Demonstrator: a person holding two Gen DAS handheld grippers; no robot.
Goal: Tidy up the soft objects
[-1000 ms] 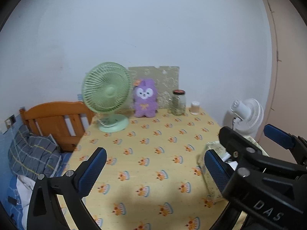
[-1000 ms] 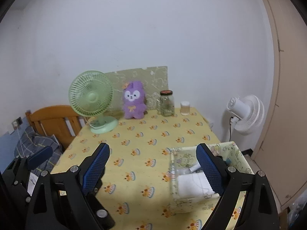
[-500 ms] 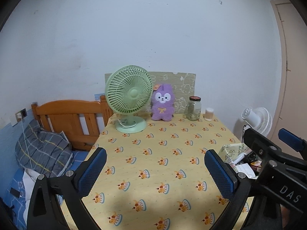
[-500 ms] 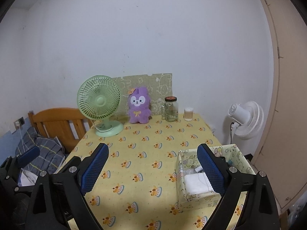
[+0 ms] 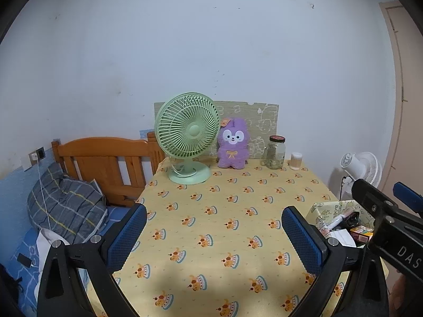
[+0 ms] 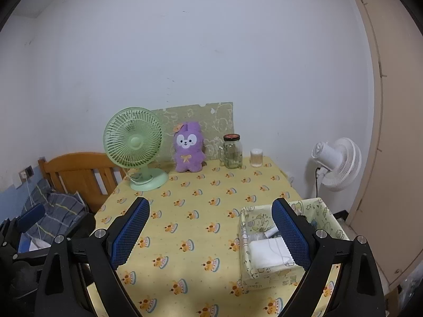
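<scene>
A purple plush rabbit stands upright at the far edge of the table, against a patterned board; it also shows in the right wrist view. A pale patterned fabric box sits at the table's near right, holding folded white cloth and small items; its rim shows in the left wrist view. My left gripper is open and empty above the near table. My right gripper is open and empty, its right finger over the box.
A green desk fan stands left of the rabbit. A glass jar and a small white container stand to its right. A wooden bed headboard and grey pillow lie left. A white floor fan stands right.
Both grippers have pulled back and up from the table, so the far objects look smaller. The left view has swung left, away from the box. Both stay open.
</scene>
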